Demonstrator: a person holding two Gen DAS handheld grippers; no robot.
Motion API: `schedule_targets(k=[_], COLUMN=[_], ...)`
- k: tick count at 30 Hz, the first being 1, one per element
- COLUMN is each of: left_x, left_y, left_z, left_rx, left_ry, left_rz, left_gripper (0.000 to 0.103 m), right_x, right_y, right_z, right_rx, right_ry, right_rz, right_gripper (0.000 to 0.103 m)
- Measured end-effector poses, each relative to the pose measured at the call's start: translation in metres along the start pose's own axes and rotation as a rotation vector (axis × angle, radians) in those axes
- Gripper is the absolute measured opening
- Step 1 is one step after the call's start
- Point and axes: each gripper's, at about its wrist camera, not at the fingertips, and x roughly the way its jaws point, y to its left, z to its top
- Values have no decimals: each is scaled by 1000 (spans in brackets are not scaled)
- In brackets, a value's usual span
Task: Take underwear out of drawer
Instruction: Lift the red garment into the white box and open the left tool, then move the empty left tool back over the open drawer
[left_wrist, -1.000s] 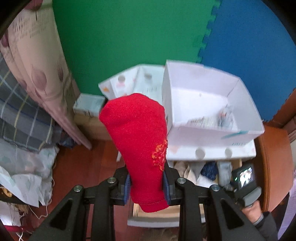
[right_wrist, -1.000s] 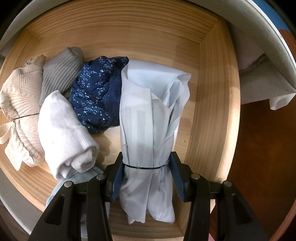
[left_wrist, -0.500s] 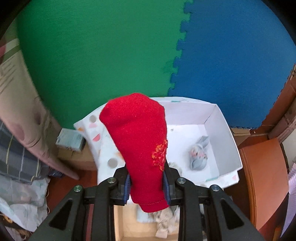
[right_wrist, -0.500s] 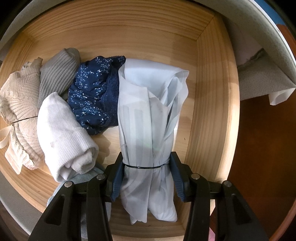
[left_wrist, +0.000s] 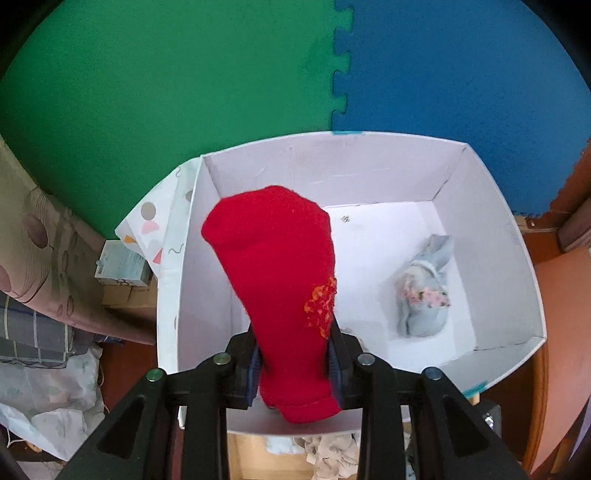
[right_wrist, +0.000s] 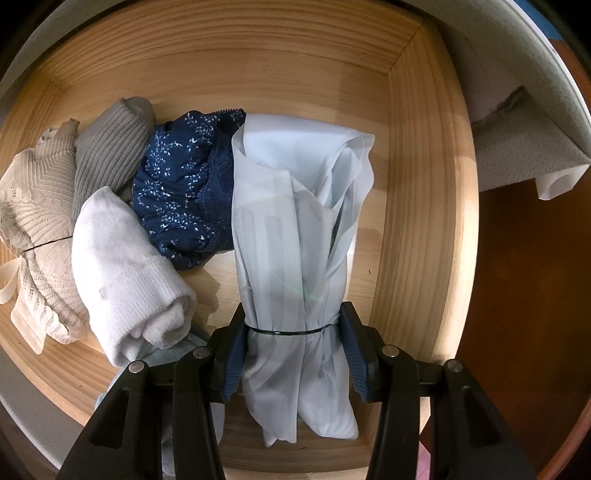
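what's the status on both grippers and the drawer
Left gripper opening, red sock between its jaws over white box. Right gripper clamps pale blue bundle in drawer. Nothing blocking.

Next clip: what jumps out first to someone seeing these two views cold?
The bright red knitted sock between the left gripper's opening jaws, above the white cardboard box. Then the pale blue tied fabric bundle in the right gripper, inside the light wooden drawer.

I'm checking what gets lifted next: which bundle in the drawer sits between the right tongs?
The pale blue bundle tied with a black band, nearest the drawer's right wall. The navy, white, grey and lace ones lie to its left, untouched.
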Motion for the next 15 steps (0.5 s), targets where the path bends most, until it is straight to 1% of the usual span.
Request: schedule_targets(k=[3, 5, 6, 11, 13, 15], left_x=[5, 4, 3, -10, -22, -35], left_y=[4, 5, 6, 15, 17, 18], left_z=[0, -1, -1, -5, -13, -25], left_rx=[-16, -26, -29, -52, -43, -20], left_ry=[12, 15, 16, 10, -9, -36], left_rz=[-8, -18, -32, -85, -80, -53], left_gripper=[40, 53, 56, 57, 57, 57], right_x=[0, 1, 1, 1, 2, 2], right_y=[0, 0, 0, 1, 2, 3], right_z=[0, 0, 1, 2, 2, 3], right_rx=[0, -1, -1, -2, -3, -2], right_ry=[0, 2, 2, 3, 6, 6], right_rz=[0, -2, -3, -4, -6, -6], right_gripper=[45, 45, 45, 45, 45, 45])
